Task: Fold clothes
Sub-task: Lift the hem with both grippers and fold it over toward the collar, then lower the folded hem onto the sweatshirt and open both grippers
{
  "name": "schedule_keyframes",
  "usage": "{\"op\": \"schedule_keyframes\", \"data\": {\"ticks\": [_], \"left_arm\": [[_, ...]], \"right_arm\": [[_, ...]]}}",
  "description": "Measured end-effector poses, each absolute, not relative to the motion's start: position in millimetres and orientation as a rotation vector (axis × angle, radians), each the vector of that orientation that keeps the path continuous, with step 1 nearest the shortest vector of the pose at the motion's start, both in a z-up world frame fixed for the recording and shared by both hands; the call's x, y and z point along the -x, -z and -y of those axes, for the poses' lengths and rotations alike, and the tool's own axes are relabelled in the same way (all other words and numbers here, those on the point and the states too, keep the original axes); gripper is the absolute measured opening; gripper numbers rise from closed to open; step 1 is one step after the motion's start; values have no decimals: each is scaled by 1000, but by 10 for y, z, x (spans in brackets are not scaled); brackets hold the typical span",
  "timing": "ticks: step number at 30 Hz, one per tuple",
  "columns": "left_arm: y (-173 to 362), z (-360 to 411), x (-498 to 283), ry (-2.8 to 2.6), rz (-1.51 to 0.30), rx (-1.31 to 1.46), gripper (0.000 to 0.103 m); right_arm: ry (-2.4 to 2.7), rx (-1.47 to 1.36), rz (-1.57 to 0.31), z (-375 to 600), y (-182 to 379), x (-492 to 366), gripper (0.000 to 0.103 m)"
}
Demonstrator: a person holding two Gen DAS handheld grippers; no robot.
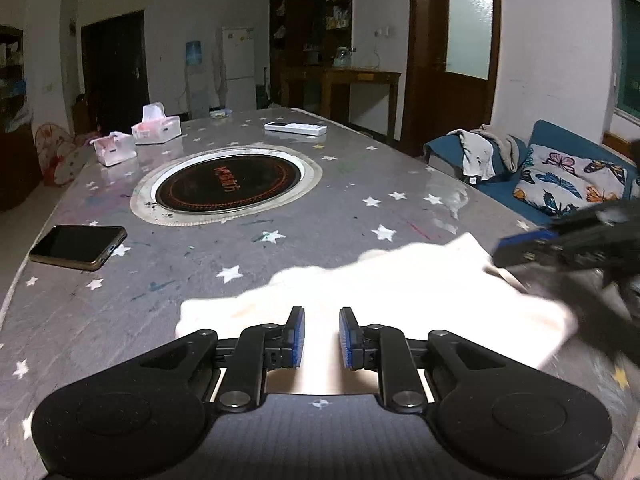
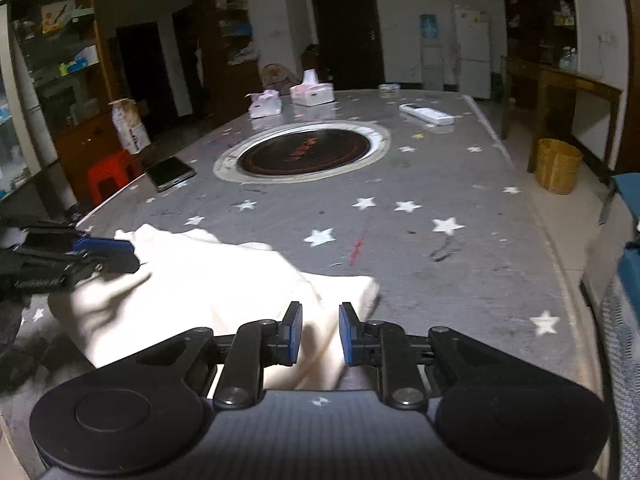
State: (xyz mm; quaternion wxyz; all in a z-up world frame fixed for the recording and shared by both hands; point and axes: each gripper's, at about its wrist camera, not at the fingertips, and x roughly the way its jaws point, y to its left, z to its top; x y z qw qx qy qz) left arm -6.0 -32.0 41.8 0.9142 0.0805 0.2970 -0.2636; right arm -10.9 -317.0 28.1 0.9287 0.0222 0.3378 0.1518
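The cloth (image 1: 360,292), one pale cream garment, lay bunched at the near edge of the bench (image 1: 240,248), overexposed and blurred so its type could not be told. It sat right under both grippers, which looked like the setup for taking two spots of the fabric at once and drawing a fold.

The left gripper (image 1: 322,336) hovered low over the cloth's near left part, its blue pads apart with cloth showing in the gap; nothing was pinched, as far as the view allowed. The right gripper (image 2: 321,334) stood the same way over the cloth's right end, jaws apart, straddling a raised ridge of fabric. In each wrist view the other gripper came in from the side, just above the cloth's far corner, smeared by motion.

My read: the fold was barely under way, and the next grab would want a clean edge, not the crumpled middle, or the layers would drag together.

Further out on the bench, well apart from the cloth: one round inset hotplate (image 1: 228,186) in the middle, one dark phone (image 1: 78,247) near the left edge, two tissue packs (image 1: 156,126) at the far left, and one white remote (image 1: 295,128) at the far side. Off the bench to the right sat a blue sofa (image 1: 560,168) with one butterfly cushion (image 1: 572,178) and more clothes (image 1: 486,148) heaped on it, perhaps next in line.
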Motion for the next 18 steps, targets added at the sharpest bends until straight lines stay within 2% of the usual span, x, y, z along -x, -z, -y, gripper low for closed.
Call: {"op": "schedule_keyframes", "data": {"ticks": [3, 8, 11, 14, 16, 18], "left_arm": [[-364, 272, 152, 541, -629, -166, 21], [-245, 206, 196, 527, -653, -168, 21], [-238, 155, 218, 525, -648, -169, 21], [-256, 98, 231, 513, -650, -162, 22], [-268, 67, 243, 504, -651, -157, 27], [-277, 44, 254, 499, -650, -151, 28]], "right_arm": [[-323, -28, -715, 3052, -184, 14, 18], [-278, 42, -710, 2970, -147, 6, 5], [-227, 160, -688, 2937, -109, -3, 5], [-221, 150, -689, 2963, -128, -18, 5], [-240, 158, -667, 2917, -189, 53, 5], [-293, 152, -646, 2846, -276, 166, 5]]}}
